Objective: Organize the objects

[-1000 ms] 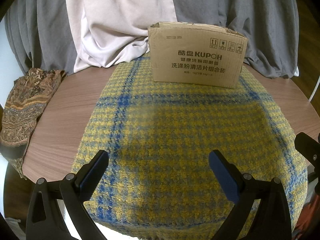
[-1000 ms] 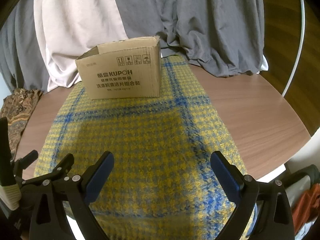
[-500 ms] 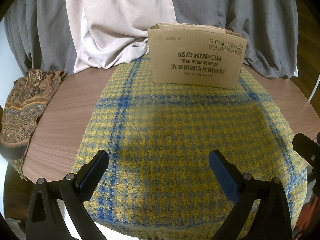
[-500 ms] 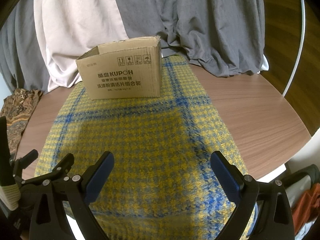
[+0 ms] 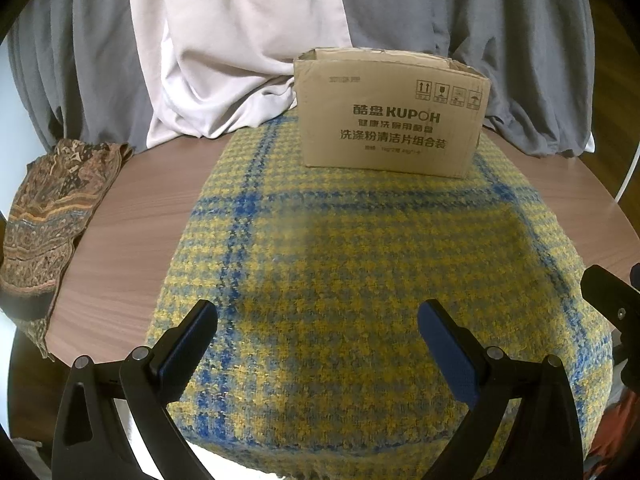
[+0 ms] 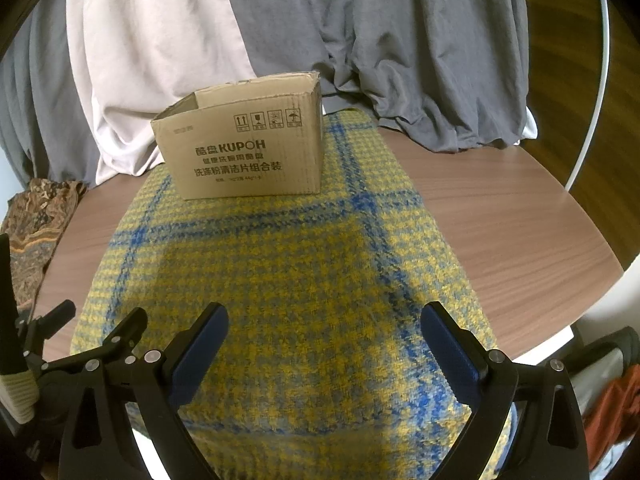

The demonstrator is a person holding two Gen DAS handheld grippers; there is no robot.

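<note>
A yellow and blue plaid cloth (image 5: pixel 360 264) lies spread flat over the middle of a round wooden table (image 5: pixel 132 240). An open cardboard box (image 5: pixel 392 116) printed KUPOH stands on the cloth's far end. The cloth (image 6: pixel 280 280) and the box (image 6: pixel 244 148) also show in the right wrist view. My left gripper (image 5: pixel 318 340) is open and empty above the cloth's near edge. My right gripper (image 6: pixel 324 340) is open and empty above the near edge too, to the right of the left one. The left gripper's frame (image 6: pixel 80 352) shows in the right wrist view.
A brown patterned cloth (image 5: pixel 48 216) lies folded at the table's left edge. Grey and pale pink curtains (image 5: pixel 240 40) hang behind the table. A white hoop (image 6: pixel 592 100) stands at the right. Bare wood (image 6: pixel 500 216) lies right of the plaid cloth.
</note>
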